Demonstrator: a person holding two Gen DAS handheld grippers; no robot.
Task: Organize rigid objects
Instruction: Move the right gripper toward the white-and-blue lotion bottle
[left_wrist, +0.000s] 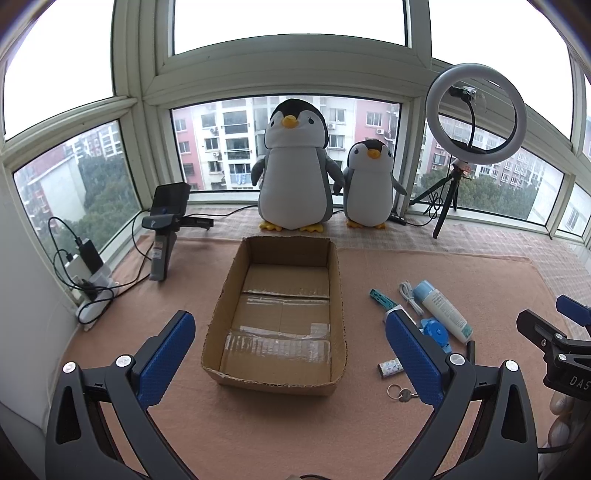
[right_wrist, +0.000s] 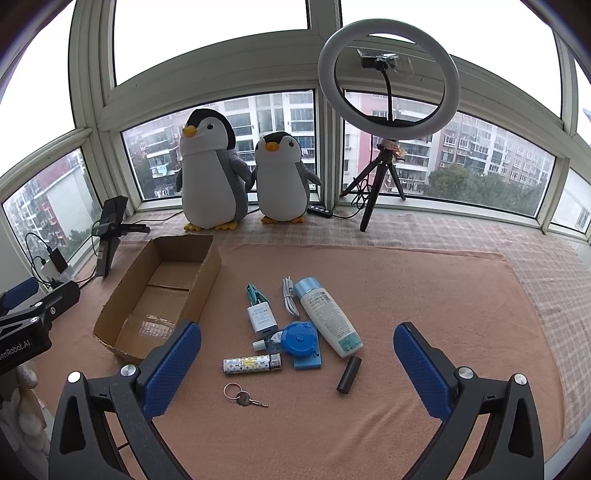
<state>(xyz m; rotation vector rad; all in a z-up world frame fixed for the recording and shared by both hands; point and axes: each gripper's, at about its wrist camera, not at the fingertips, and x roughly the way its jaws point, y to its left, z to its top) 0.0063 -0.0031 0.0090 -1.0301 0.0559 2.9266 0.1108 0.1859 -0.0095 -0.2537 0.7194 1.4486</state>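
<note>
An open, empty cardboard box (left_wrist: 218, 306) sits on the pink mat, straight ahead of my left gripper (left_wrist: 288, 325), which hovers open above its near end. To the right of the box (right_wrist: 207, 280) lies a cluster of small items under my open right gripper (right_wrist: 298, 332): a white bottle with a blue cap (right_wrist: 328, 317), a white charger (right_wrist: 261, 317), a teal clip (right_wrist: 254, 293), a white cable (right_wrist: 290, 301), a round blue gadget (right_wrist: 300, 341), a patterned lighter (right_wrist: 251, 362), a black cylinder (right_wrist: 349, 374) and a key on a ring (right_wrist: 242, 397). Nothing is between either gripper's fingers.
Two plush penguins (left_wrist: 295, 173) stand on the sill behind the box. A ring light on a tripod (right_wrist: 388, 77) is at the back right. At the left are a black device on a stand (left_wrist: 166, 225) and a power bank with cables (left_wrist: 88, 273). Windows enclose the ledge.
</note>
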